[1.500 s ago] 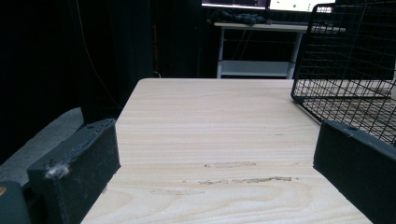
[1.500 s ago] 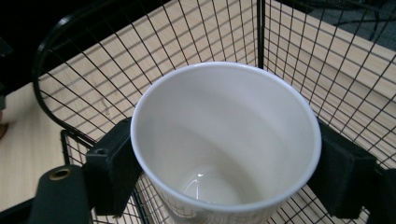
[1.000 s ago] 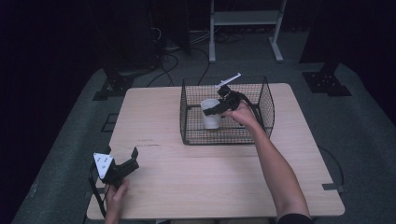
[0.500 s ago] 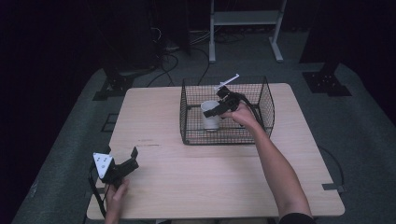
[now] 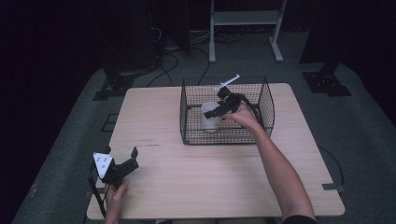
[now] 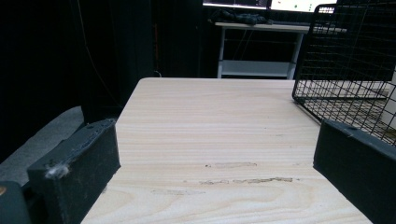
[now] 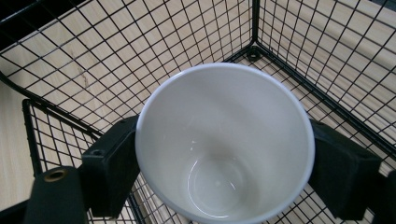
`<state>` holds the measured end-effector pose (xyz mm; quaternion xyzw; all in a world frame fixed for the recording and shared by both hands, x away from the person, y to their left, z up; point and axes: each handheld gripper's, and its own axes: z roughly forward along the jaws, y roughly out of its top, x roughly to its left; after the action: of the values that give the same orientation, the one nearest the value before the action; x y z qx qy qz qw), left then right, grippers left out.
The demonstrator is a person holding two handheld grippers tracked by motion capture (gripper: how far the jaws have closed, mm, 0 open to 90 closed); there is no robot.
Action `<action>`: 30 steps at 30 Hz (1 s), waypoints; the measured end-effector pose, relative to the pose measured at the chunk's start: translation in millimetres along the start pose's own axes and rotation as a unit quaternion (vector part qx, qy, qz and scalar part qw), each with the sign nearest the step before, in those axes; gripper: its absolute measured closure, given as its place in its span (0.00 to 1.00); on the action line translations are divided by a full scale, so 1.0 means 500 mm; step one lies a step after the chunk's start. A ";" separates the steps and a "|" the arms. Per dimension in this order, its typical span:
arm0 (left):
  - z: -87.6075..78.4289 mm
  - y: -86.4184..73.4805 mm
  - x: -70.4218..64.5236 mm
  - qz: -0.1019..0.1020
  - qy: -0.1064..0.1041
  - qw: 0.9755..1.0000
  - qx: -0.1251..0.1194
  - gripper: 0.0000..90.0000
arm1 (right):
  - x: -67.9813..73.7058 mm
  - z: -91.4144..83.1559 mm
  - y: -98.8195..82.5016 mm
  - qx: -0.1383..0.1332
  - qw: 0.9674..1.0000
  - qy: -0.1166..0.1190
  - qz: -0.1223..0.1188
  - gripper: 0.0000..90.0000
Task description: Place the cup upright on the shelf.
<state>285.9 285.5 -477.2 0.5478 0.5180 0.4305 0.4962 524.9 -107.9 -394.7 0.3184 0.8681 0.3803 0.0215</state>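
White cup (image 5: 211, 116) upright, mouth up, inside wire basket (image 5: 266, 100), pinched by right gripper (image 5: 219, 109), left gripper (image 5: 130, 161) spread.

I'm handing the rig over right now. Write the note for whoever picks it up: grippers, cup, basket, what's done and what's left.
Right gripper: jaws closed on either side of the white cup, inside the wire basket, toward its left half.
Left gripper: open, holding nothing, low over the near left corner of the table, apart from the basket.
The cup is upright and looks empty. Whether it rests on the basket floor or hangs just above it cannot be told.
Done: cup gripped.
Left: probably either lift it out or set it down and release.
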 end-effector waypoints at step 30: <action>-0.001 0.000 -0.001 0.000 -0.001 1.000 -0.001 0.00 | 0.014 -0.070 0.009 -0.050 0.999 0.011 0.001 0.20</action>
<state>285.3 285.0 -477.2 0.5477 0.5170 0.4308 0.4972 512.0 -124.4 -365.5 0.3136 0.8480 0.4264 0.0279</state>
